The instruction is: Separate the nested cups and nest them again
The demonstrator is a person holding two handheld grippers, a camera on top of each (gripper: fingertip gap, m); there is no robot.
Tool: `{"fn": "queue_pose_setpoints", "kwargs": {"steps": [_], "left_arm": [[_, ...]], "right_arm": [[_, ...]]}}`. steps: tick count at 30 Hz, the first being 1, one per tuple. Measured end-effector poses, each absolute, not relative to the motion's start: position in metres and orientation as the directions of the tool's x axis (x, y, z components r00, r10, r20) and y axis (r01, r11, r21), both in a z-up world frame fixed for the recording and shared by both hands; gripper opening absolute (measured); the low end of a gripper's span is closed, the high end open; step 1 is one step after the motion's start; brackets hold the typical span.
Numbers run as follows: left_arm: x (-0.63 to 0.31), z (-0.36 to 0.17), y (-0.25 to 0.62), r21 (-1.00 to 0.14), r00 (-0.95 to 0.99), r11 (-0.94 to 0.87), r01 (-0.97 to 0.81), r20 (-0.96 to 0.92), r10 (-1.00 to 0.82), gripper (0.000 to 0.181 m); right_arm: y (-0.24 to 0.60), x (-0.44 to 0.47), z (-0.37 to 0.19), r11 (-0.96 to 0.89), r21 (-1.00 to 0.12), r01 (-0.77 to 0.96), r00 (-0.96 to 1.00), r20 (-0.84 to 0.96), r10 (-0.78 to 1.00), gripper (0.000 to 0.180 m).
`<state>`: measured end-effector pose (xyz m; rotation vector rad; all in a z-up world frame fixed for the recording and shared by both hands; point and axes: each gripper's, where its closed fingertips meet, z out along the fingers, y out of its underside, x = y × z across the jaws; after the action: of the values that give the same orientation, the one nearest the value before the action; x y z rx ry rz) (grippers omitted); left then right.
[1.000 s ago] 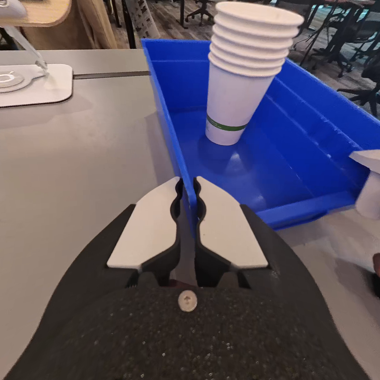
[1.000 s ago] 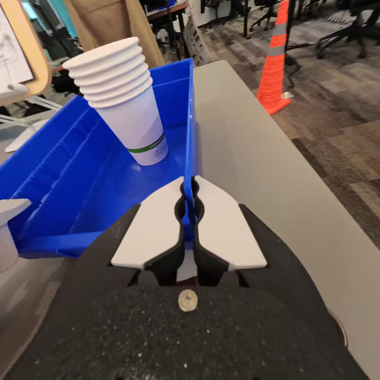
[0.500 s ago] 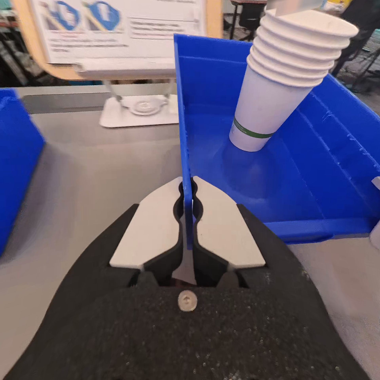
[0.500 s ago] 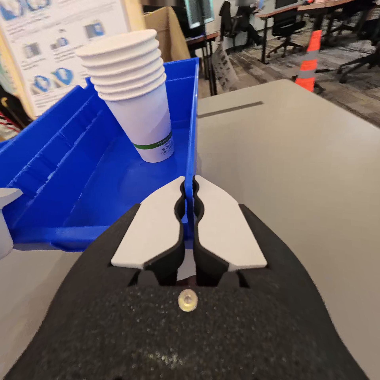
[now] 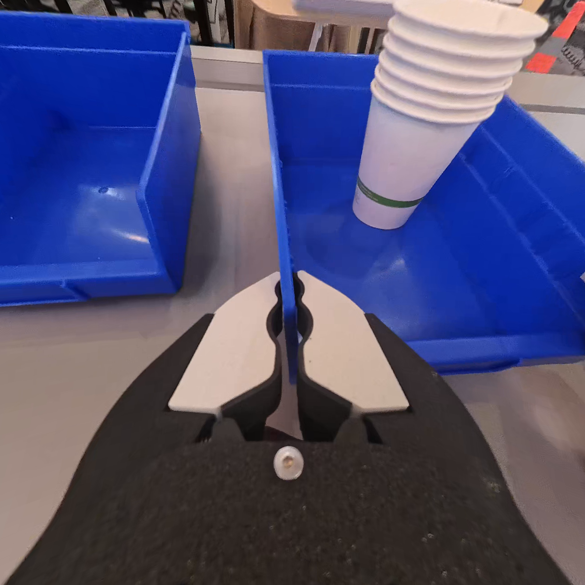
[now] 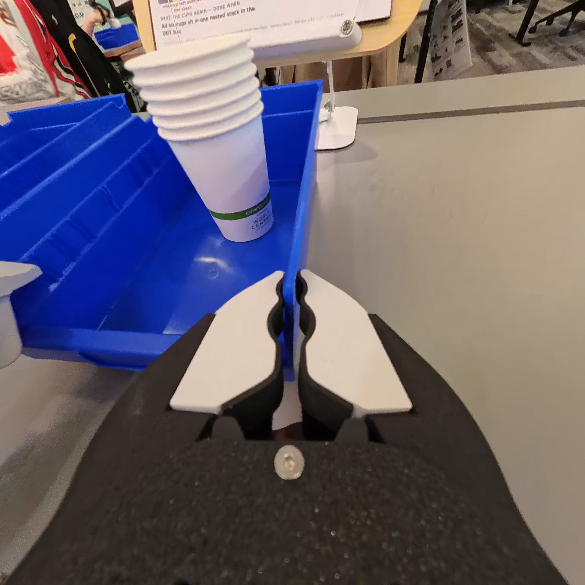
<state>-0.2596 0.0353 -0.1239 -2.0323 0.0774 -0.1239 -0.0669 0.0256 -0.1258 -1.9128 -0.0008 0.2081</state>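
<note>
A nested stack of several white paper cups [image 5: 421, 142] with a green band stands upright in a blue bin [image 5: 506, 253]. My left gripper [image 5: 288, 278] is shut on the bin's left side wall near its front corner. My right gripper [image 6: 291, 275] is shut on the bin's right side wall [image 6: 305, 190], also near the front. In the right wrist view the cup stack [image 6: 221, 152] stands near that wall, toward the back. A pale part of the left gripper [image 6: 12, 300] shows at the left edge of the right wrist view.
A second blue bin [image 5: 79, 158] with nothing visible in it sits on the grey table [image 5: 228, 190] just left of the held bin, with a narrow gap between them. A sign on a white stand [image 6: 335, 126] is behind the bin. Bare table [image 6: 459, 221] lies to the right.
Both grippers stay shut on the bin walls while the bin and views swing round. The second blue bin has come fully into the left view; the sign stand now shows behind.
</note>
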Motion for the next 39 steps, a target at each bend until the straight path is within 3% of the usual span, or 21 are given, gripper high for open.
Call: {"fn": "queue_pose_setpoints", "kwargs": {"steps": [5,7,9,17,22,27,39], "left_arm": [[-0.259,-0.128,0.032,-0.904,0.990,-0.426,0.021,0.078,-0.117,0.008],[-0.263,-0.127,0.026,-0.909,0.989,-0.417,0.010,0.070,-0.128,0.040],[-0.267,-0.127,0.013,-0.906,0.984,-0.423,0.003,0.079,-0.161,0.044],[-0.323,-0.118,-0.033,-0.906,0.970,-0.423,0.020,0.121,-0.212,0.049],[-0.397,-0.110,-0.019,-0.926,0.999,-0.377,-0.020,-0.005,-0.041,0.052],[-0.469,-0.093,0.000,-0.947,0.996,-0.318,0.046,0.019,0.088,0.053],[-0.510,-0.097,0.058,-0.932,0.999,-0.361,0.042,0.037,0.021,0.067]], "right_arm": [[0.023,-0.066,-0.125,-0.333,-0.936,-0.111,0.974,-0.169,0.149,0.007],[0.016,-0.065,-0.126,-0.338,-0.932,-0.131,0.963,-0.201,0.180,0.030],[0.003,-0.062,-0.121,-0.318,-0.938,-0.137,0.954,-0.211,0.212,0.037],[-0.052,-0.059,-0.116,-0.264,-0.964,-0.019,0.923,-0.119,0.366,0.036],[-0.053,-0.053,-0.127,-0.296,-0.954,-0.047,0.920,-0.157,0.360,0.030],[-0.055,-0.061,-0.131,-0.306,-0.951,-0.041,0.917,-0.158,0.366,0.028],[-0.061,-0.075,-0.129,-0.288,-0.958,-0.004,0.918,-0.118,0.378,0.026]]}}
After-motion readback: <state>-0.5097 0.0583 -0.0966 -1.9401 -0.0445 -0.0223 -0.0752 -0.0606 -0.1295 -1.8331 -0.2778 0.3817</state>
